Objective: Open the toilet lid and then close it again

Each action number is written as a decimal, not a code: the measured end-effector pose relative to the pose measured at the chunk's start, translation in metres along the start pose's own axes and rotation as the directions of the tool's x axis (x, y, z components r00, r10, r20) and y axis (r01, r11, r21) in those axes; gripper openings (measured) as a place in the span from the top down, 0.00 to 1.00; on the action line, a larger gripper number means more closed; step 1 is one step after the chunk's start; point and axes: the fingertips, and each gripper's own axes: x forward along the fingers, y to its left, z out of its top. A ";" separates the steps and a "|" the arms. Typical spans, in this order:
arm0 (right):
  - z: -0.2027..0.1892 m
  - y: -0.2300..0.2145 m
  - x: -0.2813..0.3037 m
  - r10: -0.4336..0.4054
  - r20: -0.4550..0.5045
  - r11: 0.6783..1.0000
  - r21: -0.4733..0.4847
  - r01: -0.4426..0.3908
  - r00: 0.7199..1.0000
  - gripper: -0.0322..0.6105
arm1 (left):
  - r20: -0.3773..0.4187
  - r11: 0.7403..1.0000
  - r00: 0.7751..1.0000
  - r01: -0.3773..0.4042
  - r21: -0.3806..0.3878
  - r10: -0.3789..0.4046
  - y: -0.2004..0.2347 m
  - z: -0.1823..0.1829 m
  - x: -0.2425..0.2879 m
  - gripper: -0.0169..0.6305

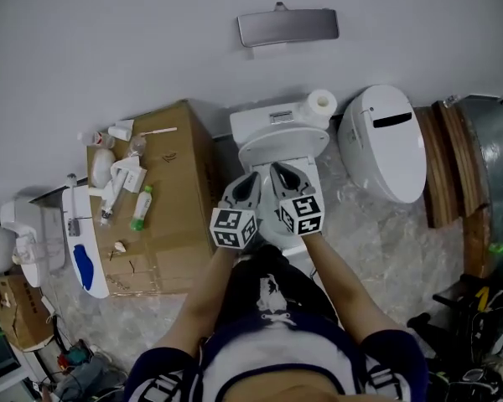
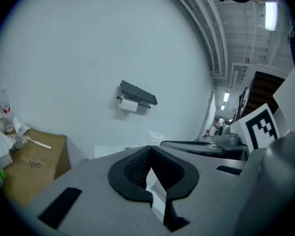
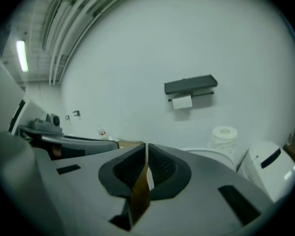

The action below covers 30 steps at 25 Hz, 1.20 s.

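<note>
The white toilet (image 1: pixel 278 141) stands against the wall, its tank (image 1: pixel 268 122) behind and a paper roll (image 1: pixel 321 103) on top. Both grippers hover side by side over the bowl and point at the wall. They hide most of the lid, so I cannot tell how it stands. My left gripper (image 1: pixel 250 181) (image 2: pixel 150 149) has its tips together and nothing between them. My right gripper (image 1: pixel 281 172) (image 3: pixel 146 146) is also shut and empty. In the right gripper view a curved white toilet edge (image 3: pixel 211 155) shows just beyond the jaws, to their right.
A cardboard box (image 1: pixel 172 199) with bottles and small items stands left of the toilet. A white lidded bin (image 1: pixel 386 141) stands on its right, with wooden planks (image 1: pixel 453 166) beyond. A grey paper holder (image 1: pixel 287 26) hangs on the wall above the tank.
</note>
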 end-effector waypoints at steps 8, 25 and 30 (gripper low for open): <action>-0.014 0.029 -0.059 -0.028 0.014 0.997 -0.069 0.029 1.000 0.94 | 0.015 0.988 1.000 0.002 0.154 -0.004 -0.039 -0.009 -0.029 0.97; -0.021 0.051 -0.075 0.084 -0.069 0.847 -0.521 -0.108 0.994 0.94 | -0.058 0.989 0.997 0.060 0.137 -0.052 -0.051 -0.038 -0.033 0.97; -0.017 0.034 -0.049 0.079 -0.140 0.646 -0.747 -0.158 0.987 0.93 | -0.065 0.993 0.998 0.030 0.114 -0.023 -0.040 -0.044 -0.035 0.97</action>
